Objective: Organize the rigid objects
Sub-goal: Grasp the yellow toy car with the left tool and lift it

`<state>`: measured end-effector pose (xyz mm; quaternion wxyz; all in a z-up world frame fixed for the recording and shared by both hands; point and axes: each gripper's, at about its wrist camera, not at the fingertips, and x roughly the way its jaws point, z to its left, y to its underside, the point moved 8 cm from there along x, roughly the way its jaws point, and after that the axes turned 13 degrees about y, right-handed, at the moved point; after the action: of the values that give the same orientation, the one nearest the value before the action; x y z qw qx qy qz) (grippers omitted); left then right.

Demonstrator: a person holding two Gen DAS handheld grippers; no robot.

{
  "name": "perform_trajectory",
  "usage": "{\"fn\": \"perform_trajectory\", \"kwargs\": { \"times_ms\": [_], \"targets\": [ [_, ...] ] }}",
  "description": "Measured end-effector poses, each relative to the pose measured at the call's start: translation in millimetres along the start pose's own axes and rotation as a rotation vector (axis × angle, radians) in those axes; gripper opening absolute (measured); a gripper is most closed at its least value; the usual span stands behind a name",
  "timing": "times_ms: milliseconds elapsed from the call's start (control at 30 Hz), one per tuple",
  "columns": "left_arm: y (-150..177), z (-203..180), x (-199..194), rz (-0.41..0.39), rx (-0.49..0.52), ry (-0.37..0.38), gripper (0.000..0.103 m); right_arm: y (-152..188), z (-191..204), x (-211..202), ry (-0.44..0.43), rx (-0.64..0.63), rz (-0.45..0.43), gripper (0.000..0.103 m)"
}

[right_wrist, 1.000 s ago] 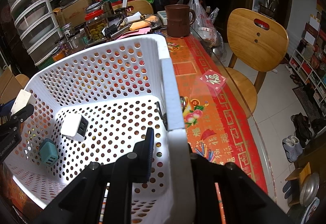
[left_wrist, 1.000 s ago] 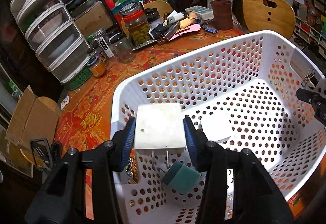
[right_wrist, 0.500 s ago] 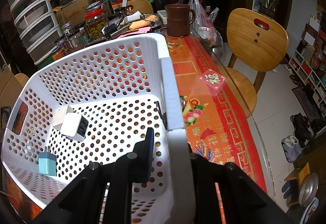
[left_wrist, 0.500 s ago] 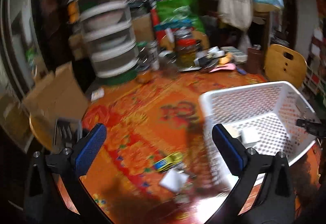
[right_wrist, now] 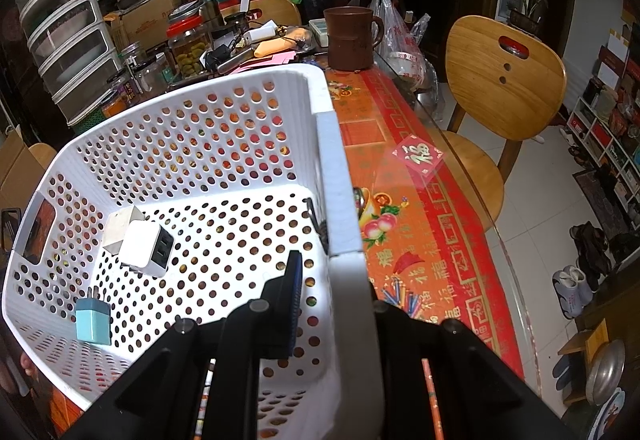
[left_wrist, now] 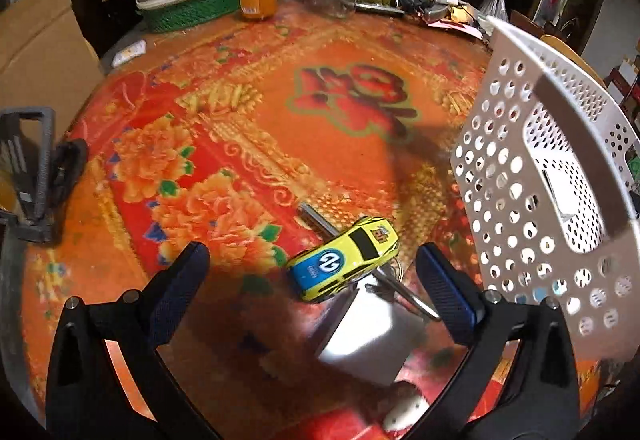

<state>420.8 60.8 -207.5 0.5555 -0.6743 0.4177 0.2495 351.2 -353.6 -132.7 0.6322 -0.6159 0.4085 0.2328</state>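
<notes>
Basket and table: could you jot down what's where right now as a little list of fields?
basket: white perforated basket on the red patterned tablecloth
inside basket: white charger, a pale block behind it, teal plug
outside basket: yellow toy car, lying over a metal tool; a white box beside them
left gripper: jaws wide open, holding nothing, above the car
right gripper: jaws shut on the basket's rim
</notes>
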Motion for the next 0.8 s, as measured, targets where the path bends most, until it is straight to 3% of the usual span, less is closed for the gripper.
{"fn": "perform_trajectory", "kwargs": {
  "times_ms": [133,200,300,333,367,467,800],
  "targets": [
    [2,2,11,-0.002,-0.008,-0.014,0.099,0,0,0,0.002,-0.001,0.001,0.014],
    [3,4,16,0.005,-0.023,0.006,0.091,1,0,0,0.002,-0.002,0.000,0.014],
    [1,3,16,-0.011,-0.021,0.021,0.059,0,0,0,0.003,-0.001,-0.002,0.014],
    [0,3,14,-0.015,-0.019,0.025,0.040,0,0,0,0.005,-0.001,-0.003,0.014],
    [0,4,13,-0.020,-0.021,0.025,0.036,0,0,0,0.006,-0.001,-0.003,0.014],
    [0,9,9,-0.045,-0.025,0.021,0.028,0,0,0,0.011,-0.004,-0.006,0.014],
    [-2,13,-16,-0.124,-0.014,-0.016,0.027,-2,0,-1,0.016,-0.002,-0.005,0.014]
  ]
}}
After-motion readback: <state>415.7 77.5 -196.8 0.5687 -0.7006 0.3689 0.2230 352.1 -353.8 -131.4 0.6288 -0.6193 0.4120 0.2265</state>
